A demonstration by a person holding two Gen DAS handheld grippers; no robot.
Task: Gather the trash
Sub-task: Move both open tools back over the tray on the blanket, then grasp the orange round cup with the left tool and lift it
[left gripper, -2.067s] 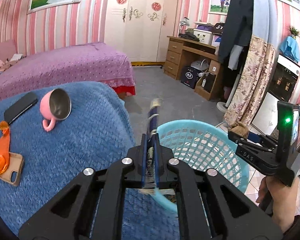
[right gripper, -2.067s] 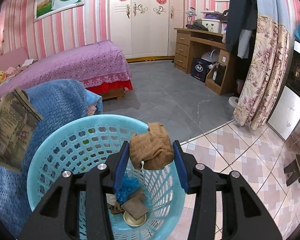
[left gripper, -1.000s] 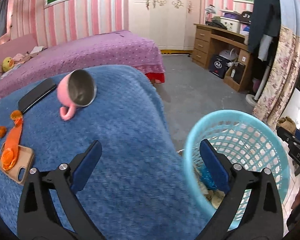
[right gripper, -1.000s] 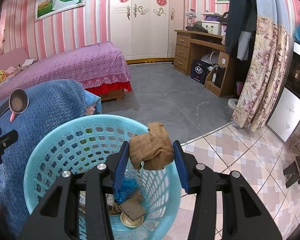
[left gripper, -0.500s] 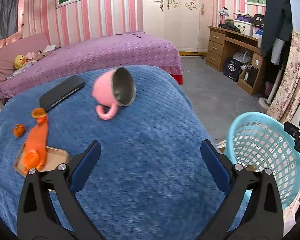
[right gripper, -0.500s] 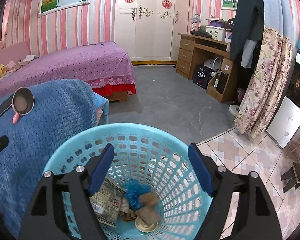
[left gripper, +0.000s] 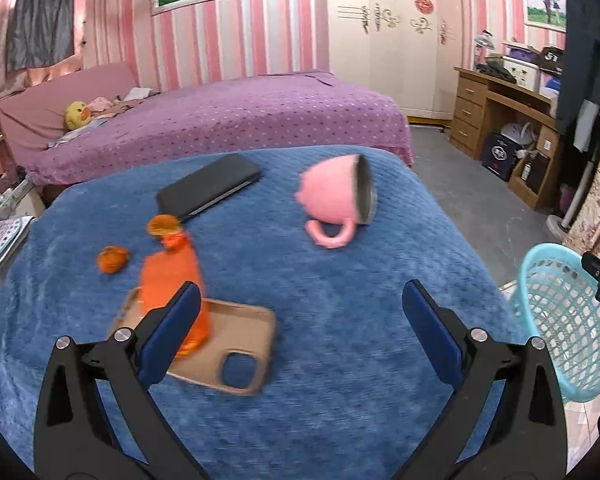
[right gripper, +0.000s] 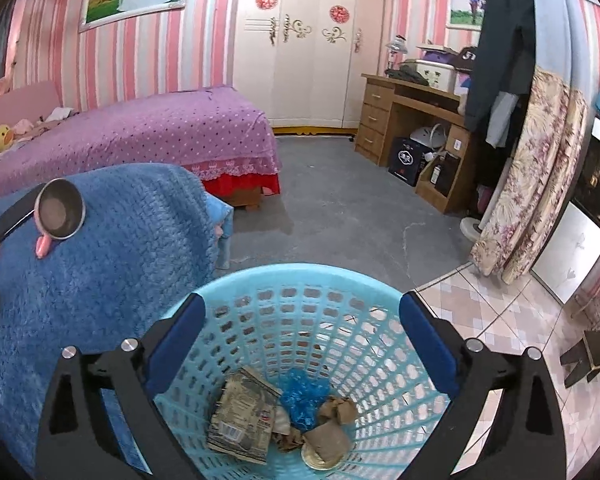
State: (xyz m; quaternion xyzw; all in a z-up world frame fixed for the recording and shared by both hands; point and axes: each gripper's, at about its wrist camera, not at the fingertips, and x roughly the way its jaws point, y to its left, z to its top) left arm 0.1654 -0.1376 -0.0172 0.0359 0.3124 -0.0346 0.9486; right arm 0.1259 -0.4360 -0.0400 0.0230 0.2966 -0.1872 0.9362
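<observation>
With both grippers' jaws spread and empty, the left gripper [left gripper: 300, 320] over the tabletop [left gripper: 340, 360] could grab the phone case [left gripper: 236, 344] beneath the orange wrapper [left gripper: 172, 280] and bin it in the right-hand basket [right gripper: 300, 320], under the right gripper [right gripper: 300, 328].

basket [right gripper: 300, 288]: I see light blue plastic lattice, slightly glossy
blanket [left gripper: 340, 280]: fuzzy blue knit cloth, matt
cup [left gripper: 332, 196]: pink matt outside, dull metal inside
phone [left gripper: 210, 184]: black, smooth, satin sheen
phone case [left gripper: 240, 344]: tan, matt, looks rubbery
wrapper [right gripper: 244, 416]: crinkled printed foil or paper, I can't tell which
desk [right gripper: 412, 116]: brown wood
</observation>
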